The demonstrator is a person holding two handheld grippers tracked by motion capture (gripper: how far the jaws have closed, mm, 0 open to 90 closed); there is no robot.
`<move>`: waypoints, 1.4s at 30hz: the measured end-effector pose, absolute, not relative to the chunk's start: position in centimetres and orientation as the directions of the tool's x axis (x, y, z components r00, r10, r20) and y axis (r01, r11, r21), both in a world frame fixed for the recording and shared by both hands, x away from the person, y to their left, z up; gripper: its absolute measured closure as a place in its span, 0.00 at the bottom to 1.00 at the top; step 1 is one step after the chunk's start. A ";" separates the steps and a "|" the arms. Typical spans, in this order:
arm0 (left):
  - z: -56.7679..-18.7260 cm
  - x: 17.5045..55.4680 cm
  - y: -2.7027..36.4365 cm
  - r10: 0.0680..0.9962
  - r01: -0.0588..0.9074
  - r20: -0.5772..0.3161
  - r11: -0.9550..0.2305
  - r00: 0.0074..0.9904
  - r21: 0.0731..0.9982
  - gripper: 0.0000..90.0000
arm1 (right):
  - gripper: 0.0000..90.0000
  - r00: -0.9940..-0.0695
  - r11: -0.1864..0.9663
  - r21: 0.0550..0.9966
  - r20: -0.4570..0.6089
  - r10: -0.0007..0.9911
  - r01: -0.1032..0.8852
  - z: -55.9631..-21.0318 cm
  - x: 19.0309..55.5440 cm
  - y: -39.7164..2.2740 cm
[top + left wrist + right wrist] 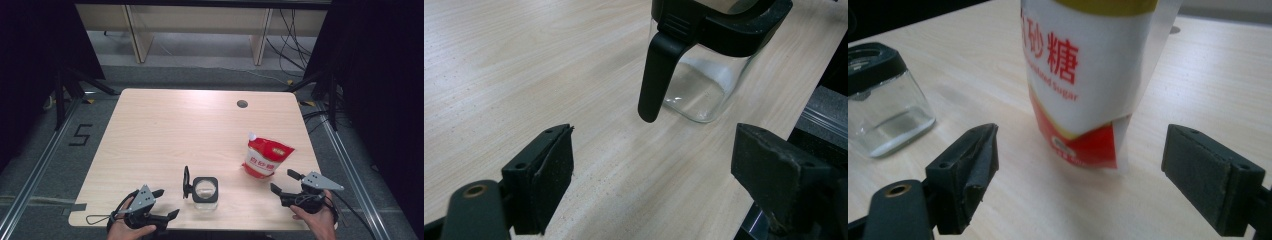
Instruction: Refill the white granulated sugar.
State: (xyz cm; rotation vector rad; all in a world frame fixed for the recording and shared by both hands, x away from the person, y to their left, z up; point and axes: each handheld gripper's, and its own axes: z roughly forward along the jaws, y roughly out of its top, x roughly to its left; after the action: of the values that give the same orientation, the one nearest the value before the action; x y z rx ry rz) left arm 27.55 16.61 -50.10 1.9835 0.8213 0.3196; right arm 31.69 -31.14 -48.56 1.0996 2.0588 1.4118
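A clear glass jar (205, 190) with a black rim stands near the table's front edge, its black lid flap (186, 182) hinged up on its left side. My left gripper (166, 203) sits open just left of it, apart from it. In the left gripper view the jar (704, 85) and its hanging flap (656, 75) lie ahead of the left gripper (654, 180). A red and white sugar pouch (265, 156) stands upright at the right. My right gripper (283, 181) is open just in front of it. In the right gripper view the pouch (1088, 75) stands beyond the wide-apart jaws of the right gripper (1080, 175).
The light wooden table (175, 135) has a round cable hole (242, 104) near its far right edge. Black stand legs (75, 85) and cables lie on the floor at both sides. The jar (883, 110) sits at the left in the right gripper view.
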 end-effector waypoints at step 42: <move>-50.3 27.6 16.2 0.641 0.393 -0.091 -0.347 0.762 0.851 0.19 | 0.25 -0.781 0.249 0.938 0.036 0.623 0.242 -51.4 38.6 -29.4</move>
State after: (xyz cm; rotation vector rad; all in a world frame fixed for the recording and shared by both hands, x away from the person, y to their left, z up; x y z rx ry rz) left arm 27.60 16.22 -50.28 1.9820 0.7804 0.3197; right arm 38.61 -29.38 -51.39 0.7954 2.1828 1.5438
